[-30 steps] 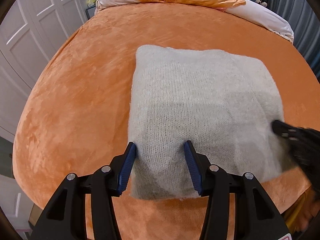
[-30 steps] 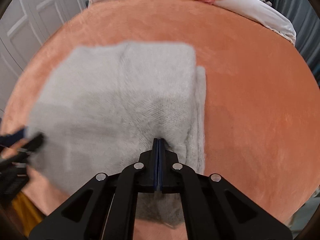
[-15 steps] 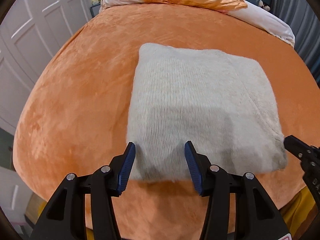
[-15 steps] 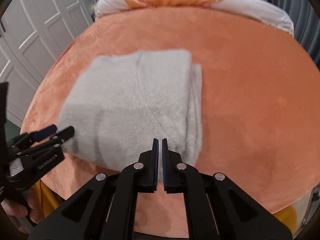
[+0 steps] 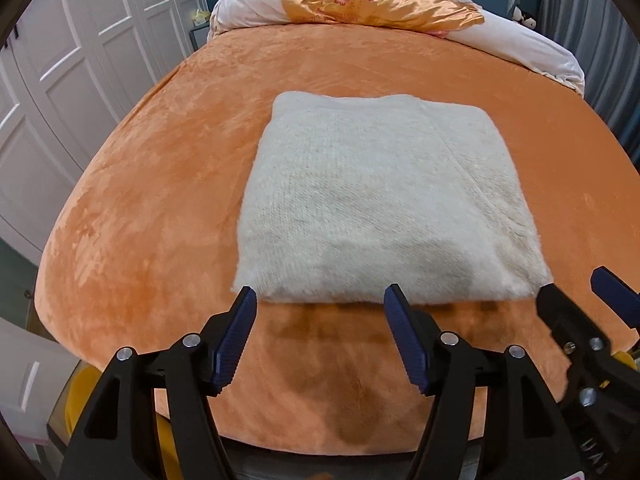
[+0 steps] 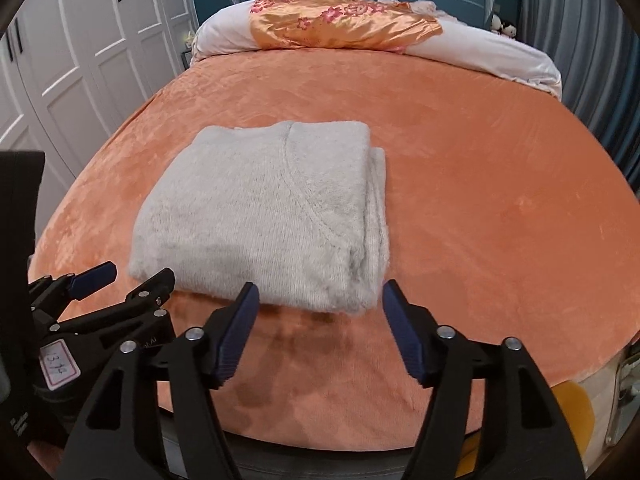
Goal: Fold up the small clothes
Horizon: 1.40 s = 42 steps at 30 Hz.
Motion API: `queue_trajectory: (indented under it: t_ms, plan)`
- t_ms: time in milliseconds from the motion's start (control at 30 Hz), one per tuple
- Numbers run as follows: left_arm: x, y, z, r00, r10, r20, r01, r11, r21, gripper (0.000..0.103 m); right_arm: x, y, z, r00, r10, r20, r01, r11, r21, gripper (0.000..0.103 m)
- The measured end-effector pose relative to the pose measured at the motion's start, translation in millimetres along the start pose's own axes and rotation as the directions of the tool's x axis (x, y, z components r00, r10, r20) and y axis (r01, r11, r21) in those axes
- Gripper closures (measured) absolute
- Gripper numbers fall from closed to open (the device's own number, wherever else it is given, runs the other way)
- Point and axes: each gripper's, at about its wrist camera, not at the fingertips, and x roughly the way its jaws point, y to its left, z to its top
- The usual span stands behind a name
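A fuzzy pale grey sweater [image 5: 380,204] lies folded into a neat rectangle on the orange bed cover [image 5: 160,168]; it also shows in the right wrist view [image 6: 272,216], with layered edges on its right side. My left gripper [image 5: 320,300] is open and empty, just short of the sweater's near edge. My right gripper [image 6: 318,296] is open and empty, just short of the sweater's near right corner. Each gripper shows in the other's view: the right one [image 5: 580,292] at the right edge, the left one [image 6: 132,276] at the left.
A white duvet with an orange floral satin cloth [image 5: 376,4] lies at the head of the bed. White wardrobe doors [image 5: 60,92] stand on the left. Grey curtains [image 6: 580,40] hang on the right. The near edge of the bed [image 5: 320,440] is close below the grippers.
My right gripper has let go of the sweater and opened wide. Both grippers have pulled back toward the near edge of the bed, off the sweater.
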Motion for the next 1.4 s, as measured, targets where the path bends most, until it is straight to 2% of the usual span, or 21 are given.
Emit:
queue_trajectory:
  t_ms: [100,233,467,667,833,967,1100,1200,1400]
  plan:
    - [-1,-3,-7,1.0,0.012,0.004,-0.012,1.0,0.005,0.039,1,-2,-9,1.0,-0.024,0.006,0.024,1.0,0.009,0.037]
    - [-6,-4,-14,1.0,-0.005,0.014,0.005,1.0,-0.014,0.039,-2,-5,-18,1.0,-0.023,0.005,0.023,0.999,0.036,0.037]
    - [-8,-7,-23,0.999,0.007,0.041,-0.006,1.0,-0.015,0.039,-7,-10,-29,0.999,-0.033,0.035,0.031,0.998,0.051,0.035]
    - [4,-12,-37,0.999,0.006,0.053,-0.005,1.0,-0.012,0.039,0,-16,-46,0.998,-0.044,0.04,0.041,0.997,0.07,0.034]
    - [30,-15,-48,0.998,-0.007,0.06,0.007,1.0,-0.014,0.039,20,-22,-60,0.995,-0.064,0.077,0.06,0.997,0.047,0.026]
    - [46,-15,-55,0.998,-0.011,0.055,0.011,1.0,-0.011,0.038,37,-18,-73,0.991,-0.085,0.101,0.082,0.996,0.033,0.024]
    - [49,-12,-61,0.995,0.002,0.097,0.0,1.0,-0.025,0.026,54,-19,-78,0.994,-0.078,0.071,0.074,0.996,0.053,0.024]
    - [51,-9,-67,0.992,0.006,0.127,-0.002,1.0,-0.031,0.02,66,-25,-82,0.996,-0.067,0.051,0.063,0.994,0.089,0.021]
    - [52,-5,-68,0.991,0.005,0.132,0.0,0.999,-0.037,0.016,64,-21,-87,0.994,-0.087,0.069,0.082,0.993,0.081,0.018]
